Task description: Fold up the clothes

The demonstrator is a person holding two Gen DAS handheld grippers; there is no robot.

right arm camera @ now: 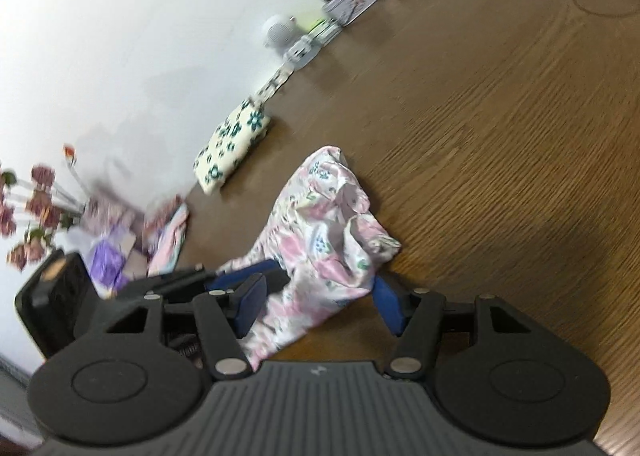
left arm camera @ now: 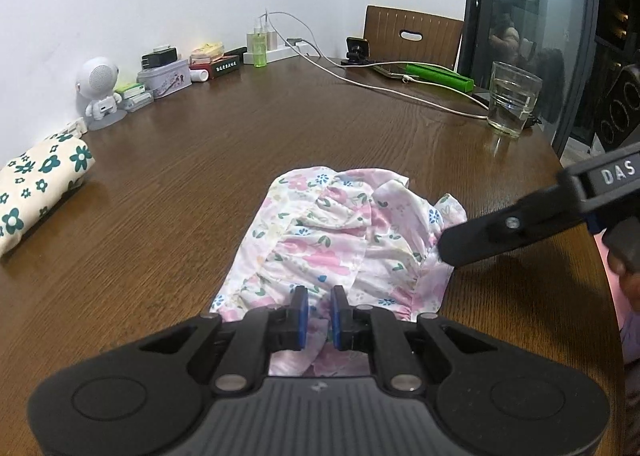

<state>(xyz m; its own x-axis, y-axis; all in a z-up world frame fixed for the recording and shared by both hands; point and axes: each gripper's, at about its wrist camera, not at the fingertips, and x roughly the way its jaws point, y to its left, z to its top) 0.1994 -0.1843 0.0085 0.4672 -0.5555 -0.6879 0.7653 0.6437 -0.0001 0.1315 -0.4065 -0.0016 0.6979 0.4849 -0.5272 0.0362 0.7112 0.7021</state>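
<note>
A pink floral garment (left arm camera: pixel 340 240) lies crumpled on the brown wooden table (left arm camera: pixel 240 144). My left gripper (left arm camera: pixel 318 296) sits at its near edge, jaws a narrow gap apart with cloth between the blue pads. My right gripper (left arm camera: pixel 444 250) reaches in from the right and touches the garment's right edge. In the right wrist view the right gripper (right arm camera: pixel 320 288) is wide open, with the garment (right arm camera: pixel 320 224) bunched between its blue pads. The left gripper (right arm camera: pixel 240 276) shows at the garment's left side there.
A folded cream cloth with green flowers (left arm camera: pixel 36 184) lies at the left by the wall. A glass of water (left arm camera: pixel 512 98), cables, a phone and a green object stand at the far right. Small boxes, bottles and a white robot figure (left arm camera: pixel 100 92) line the wall.
</note>
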